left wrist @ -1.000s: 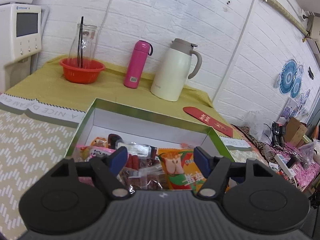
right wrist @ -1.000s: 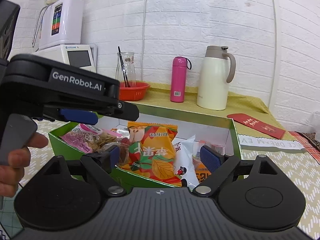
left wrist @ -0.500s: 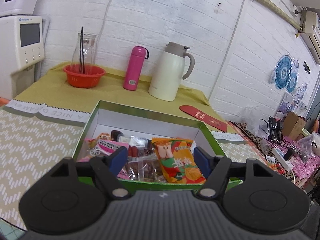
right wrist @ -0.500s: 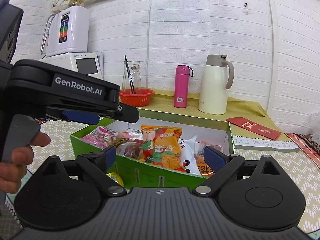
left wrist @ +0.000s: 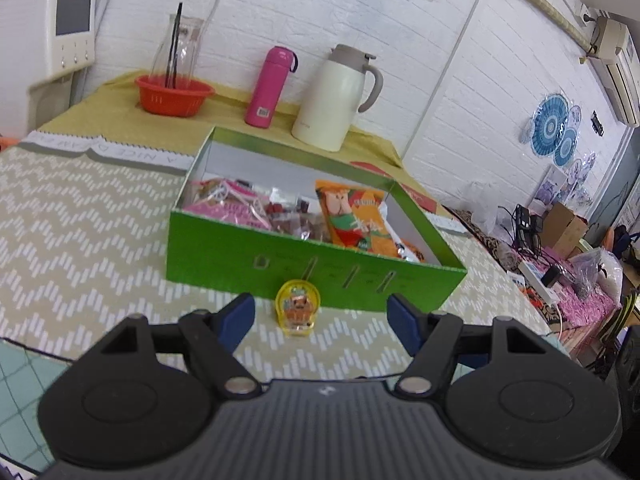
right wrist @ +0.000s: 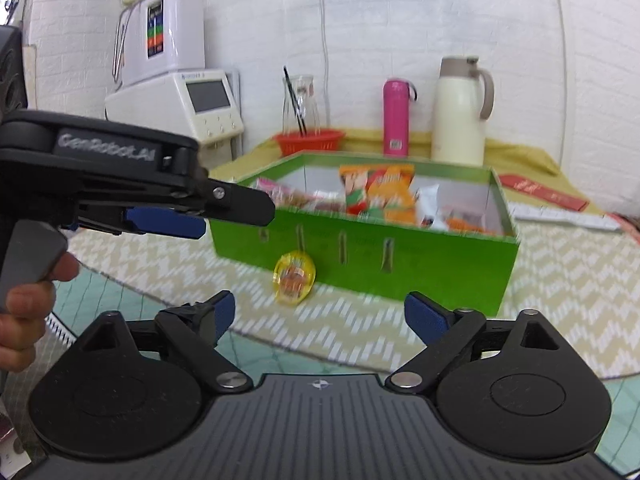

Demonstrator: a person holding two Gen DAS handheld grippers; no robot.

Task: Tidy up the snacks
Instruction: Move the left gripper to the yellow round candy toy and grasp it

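Left wrist view, green box (left wrist: pixel 280 258) now farther, yellow snack (left wrist: pixel 298 309) newly revealed

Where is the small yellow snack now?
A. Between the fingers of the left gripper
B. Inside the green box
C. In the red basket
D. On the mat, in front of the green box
D: the yellow snack lies on the mat before the green box's front wall; both grippers are open and empty.

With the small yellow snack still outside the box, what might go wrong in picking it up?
1. The small yellow round snack packet lies close against the green cardboard box, so a finger of the open left claw may hit the wall and push the box.
2. The packet looks glossy and could slip out.
3. The open right claw is near; the two may collide.
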